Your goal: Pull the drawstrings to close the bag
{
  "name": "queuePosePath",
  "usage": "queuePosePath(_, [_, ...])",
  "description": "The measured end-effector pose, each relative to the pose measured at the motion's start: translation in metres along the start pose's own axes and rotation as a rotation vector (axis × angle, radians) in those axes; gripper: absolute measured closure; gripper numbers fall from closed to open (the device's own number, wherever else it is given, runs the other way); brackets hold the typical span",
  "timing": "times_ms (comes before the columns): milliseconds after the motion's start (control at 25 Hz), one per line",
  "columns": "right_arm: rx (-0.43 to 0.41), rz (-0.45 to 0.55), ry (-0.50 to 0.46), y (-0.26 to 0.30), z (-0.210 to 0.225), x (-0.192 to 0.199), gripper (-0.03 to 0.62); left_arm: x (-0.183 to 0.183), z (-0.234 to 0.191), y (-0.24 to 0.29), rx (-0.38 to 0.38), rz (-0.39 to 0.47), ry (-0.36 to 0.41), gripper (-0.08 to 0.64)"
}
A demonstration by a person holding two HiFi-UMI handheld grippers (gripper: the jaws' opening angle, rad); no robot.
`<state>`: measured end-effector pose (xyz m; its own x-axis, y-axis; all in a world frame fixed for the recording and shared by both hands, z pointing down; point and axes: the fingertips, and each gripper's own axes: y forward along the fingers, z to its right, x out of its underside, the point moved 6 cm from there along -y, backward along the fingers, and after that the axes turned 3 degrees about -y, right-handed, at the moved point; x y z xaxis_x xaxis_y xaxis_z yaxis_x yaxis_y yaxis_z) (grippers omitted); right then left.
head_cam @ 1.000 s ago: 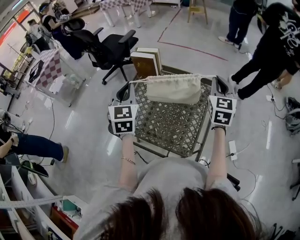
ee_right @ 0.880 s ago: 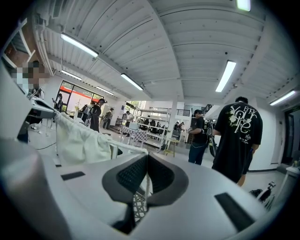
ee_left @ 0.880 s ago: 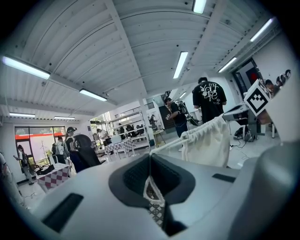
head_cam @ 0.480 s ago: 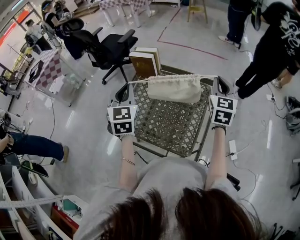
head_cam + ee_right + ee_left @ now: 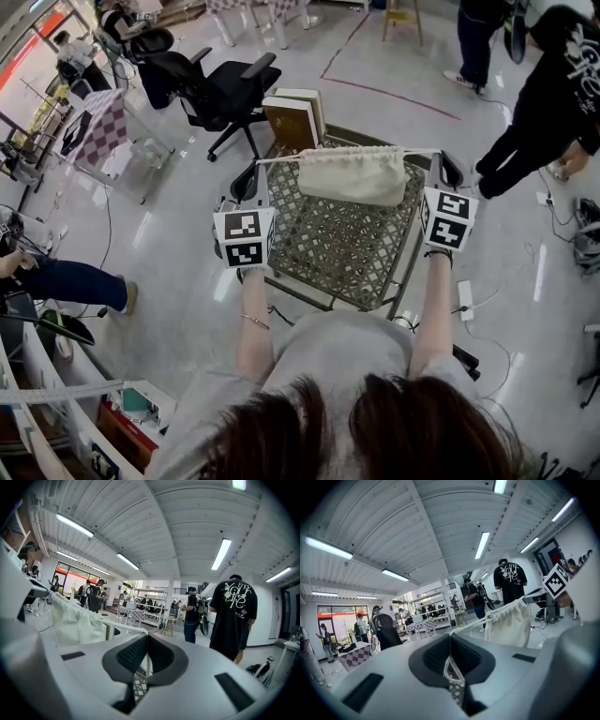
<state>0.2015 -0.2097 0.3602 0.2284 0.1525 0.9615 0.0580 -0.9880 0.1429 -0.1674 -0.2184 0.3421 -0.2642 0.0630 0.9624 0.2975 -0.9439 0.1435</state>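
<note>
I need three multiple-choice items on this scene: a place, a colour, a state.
1. The cream cloth drawstring bag is: A on the floor; B hanging above the metal lattice table; C on a chair.
2. The swivel office chair is: A black; B red; C white.
3. The left hand-held gripper is: A wide open; B shut on the thin white drawstring; C holding a book.
Key: B, the head view shows it over the lattice; A, its seat and back are black; B, its jaws pinch the cord.
</note>
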Motion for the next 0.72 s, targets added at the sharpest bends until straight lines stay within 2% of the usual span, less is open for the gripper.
queuePosePath(720, [-0.013,-0.005,0.058,-0.002,0.001,0.014,0.568,0.011,0.002,-0.026,-0.050,-0.006,-0.027,0.532])
